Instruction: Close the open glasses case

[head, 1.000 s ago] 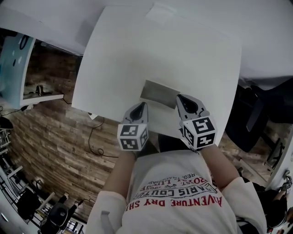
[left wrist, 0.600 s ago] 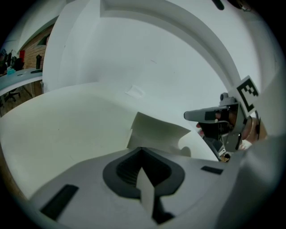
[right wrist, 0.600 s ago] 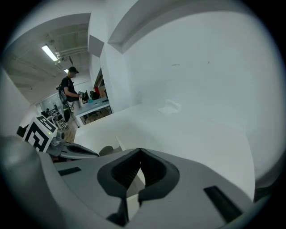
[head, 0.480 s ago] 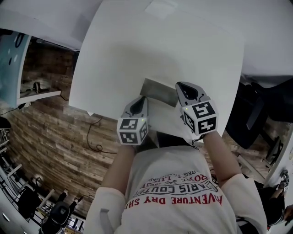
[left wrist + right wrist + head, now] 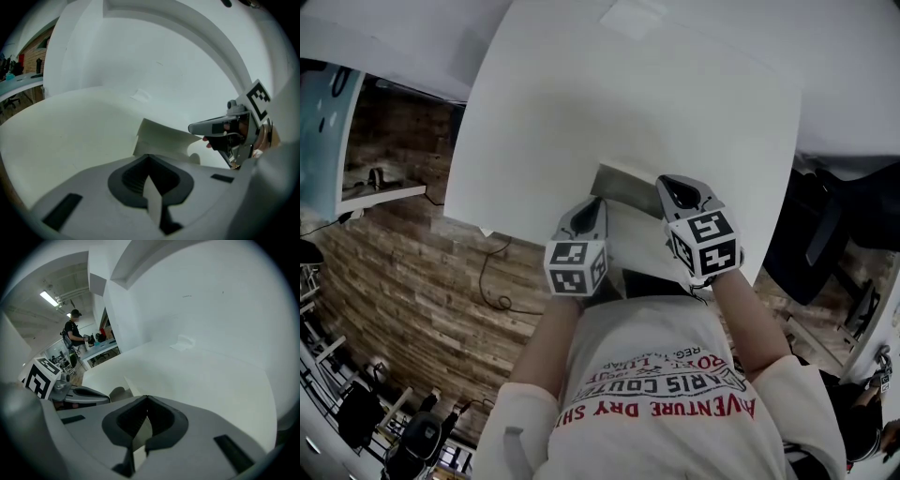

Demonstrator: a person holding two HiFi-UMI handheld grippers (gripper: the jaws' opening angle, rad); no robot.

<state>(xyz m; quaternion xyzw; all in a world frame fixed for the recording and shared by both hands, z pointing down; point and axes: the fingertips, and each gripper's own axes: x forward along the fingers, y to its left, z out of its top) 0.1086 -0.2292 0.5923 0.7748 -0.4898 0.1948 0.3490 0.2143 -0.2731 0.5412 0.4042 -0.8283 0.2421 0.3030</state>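
Note:
The glasses case (image 5: pixel 624 186) lies near the front edge of the white table (image 5: pixel 675 94), its pale grey flap standing open. My left gripper (image 5: pixel 592 202) is shut with its tips at the case's near left corner. My right gripper (image 5: pixel 665 184) is also shut, tips at the case's right end. In the left gripper view the raised flap (image 5: pixel 161 138) stands just beyond the shut jaws (image 5: pixel 150 157), with the right gripper (image 5: pixel 193 127) pointing in from the right. In the right gripper view the case (image 5: pixel 127 384) shows left of the jaws (image 5: pixel 146 398), beside the left gripper (image 5: pixel 104 398).
A flat white patch (image 5: pixel 630 19) lies at the table's far side. A dark chair (image 5: pixel 811 239) stands to the right, and wood-plank floor (image 5: pixel 412 281) shows to the left. A person (image 5: pixel 72 333) stands at a distant bench in the right gripper view.
Both grippers have crept forward onto the case's near ends; the left moved slightly right, the right slightly left. Both stay shut.

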